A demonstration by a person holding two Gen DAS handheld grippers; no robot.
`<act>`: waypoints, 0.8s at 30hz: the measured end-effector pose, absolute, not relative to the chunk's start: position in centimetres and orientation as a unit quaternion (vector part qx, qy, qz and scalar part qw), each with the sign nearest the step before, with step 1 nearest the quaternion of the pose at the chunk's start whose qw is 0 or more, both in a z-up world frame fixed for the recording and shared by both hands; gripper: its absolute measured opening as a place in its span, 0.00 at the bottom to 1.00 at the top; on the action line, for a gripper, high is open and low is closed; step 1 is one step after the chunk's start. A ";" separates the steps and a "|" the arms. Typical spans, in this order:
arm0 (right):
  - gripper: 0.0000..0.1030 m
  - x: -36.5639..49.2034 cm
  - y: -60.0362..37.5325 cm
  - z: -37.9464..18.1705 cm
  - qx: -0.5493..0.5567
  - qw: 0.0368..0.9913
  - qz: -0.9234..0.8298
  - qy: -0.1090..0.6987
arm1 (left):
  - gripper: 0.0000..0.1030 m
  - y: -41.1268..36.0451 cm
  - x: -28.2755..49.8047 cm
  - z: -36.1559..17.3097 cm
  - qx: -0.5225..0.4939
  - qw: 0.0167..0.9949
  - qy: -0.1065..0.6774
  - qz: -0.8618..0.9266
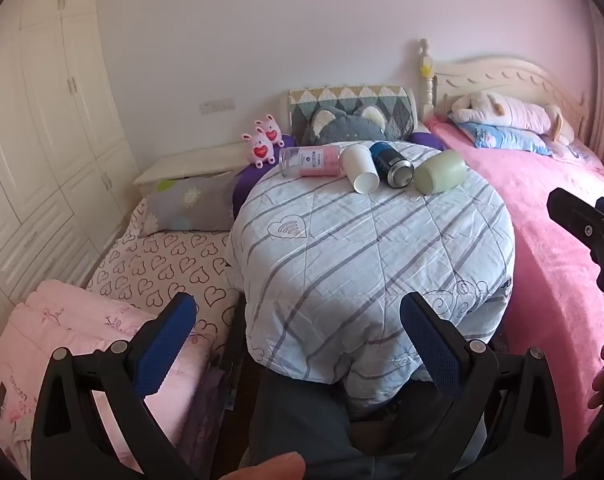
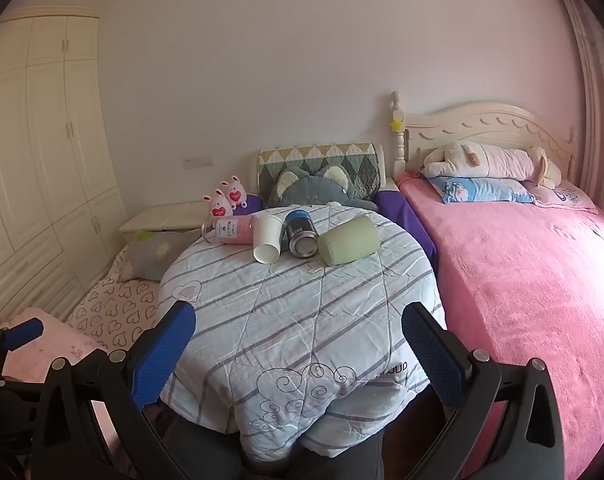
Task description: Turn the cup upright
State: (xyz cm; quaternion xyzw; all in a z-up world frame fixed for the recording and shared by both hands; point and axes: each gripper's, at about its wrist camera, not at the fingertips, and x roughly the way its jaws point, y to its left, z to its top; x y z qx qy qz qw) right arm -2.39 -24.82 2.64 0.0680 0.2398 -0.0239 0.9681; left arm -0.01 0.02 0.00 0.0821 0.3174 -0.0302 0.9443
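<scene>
Several cups lie on their sides in a row at the far edge of a round table covered by a striped quilt [image 1: 362, 248] [image 2: 293, 312]. From left: a clear glass with a pink label [image 1: 308, 162] [image 2: 231, 230], a white paper cup [image 1: 360, 168] [image 2: 267, 238], a dark blue can-like cup [image 1: 392, 164] [image 2: 299, 234] and a pale green cup [image 1: 440, 171] [image 2: 350, 240]. My left gripper [image 1: 297, 320] is open and empty, well short of the cups. My right gripper [image 2: 297, 328] is open and empty too; part of it shows at the right edge of the left wrist view [image 1: 590, 228].
A pink-covered bed [image 2: 522, 280] lies right of the table. A heart-print mattress [image 1: 161, 268] with a folded pink quilt [image 1: 61, 340] lies left. Plush toys [image 1: 344, 126] and cushions sit behind the cups. White wardrobes [image 1: 41, 140] line the left wall.
</scene>
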 end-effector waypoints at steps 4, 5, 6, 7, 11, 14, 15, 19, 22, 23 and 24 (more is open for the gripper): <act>1.00 -2.3 -24.8 2.6 0.067 0.969 -0.024 0.238 | 1.00 0.0 0.0 0.0 0.081 0.944 0.320 -0.031; 1.00 -2.3 -24.9 2.6 0.067 0.968 -0.023 0.239 | 1.00 0.0 0.0 0.0 0.081 0.943 0.320 -0.031; 1.00 -2.3 -24.9 2.5 0.068 0.969 -0.023 0.239 | 1.00 0.0 0.0 0.0 0.080 0.943 0.320 -0.031; 1.00 -2.3 -24.9 2.5 0.068 0.968 -0.023 0.239 | 1.00 0.0 0.0 0.0 0.080 0.943 0.320 -0.031; 1.00 -2.4 -25.0 2.5 0.068 0.968 -0.022 0.240 | 1.00 0.0 0.0 0.0 0.080 0.943 0.322 -0.031; 1.00 -2.1 -25.0 2.3 0.068 0.968 -0.022 0.241 | 1.00 0.0 0.0 0.0 0.079 0.943 0.322 -0.032; 1.00 -2.0 -25.1 2.3 0.068 0.968 -0.022 0.241 | 1.00 0.0 0.0 0.0 0.079 0.943 0.322 -0.031; 1.00 -2.3 -25.0 2.4 0.069 0.967 -0.022 0.243 | 1.00 0.0 0.0 0.0 0.079 0.943 0.323 -0.031; 1.00 -2.0 -25.0 2.2 0.068 0.967 -0.022 0.246 | 1.00 0.0 0.0 0.0 0.079 0.942 0.323 -0.032; 1.00 -2.0 -25.0 2.1 0.069 0.966 -0.022 0.247 | 1.00 0.0 0.0 0.0 0.079 0.942 0.323 -0.032; 1.00 -2.0 -25.1 2.2 0.069 0.966 -0.021 0.247 | 1.00 0.0 0.0 0.0 0.079 0.942 0.323 -0.032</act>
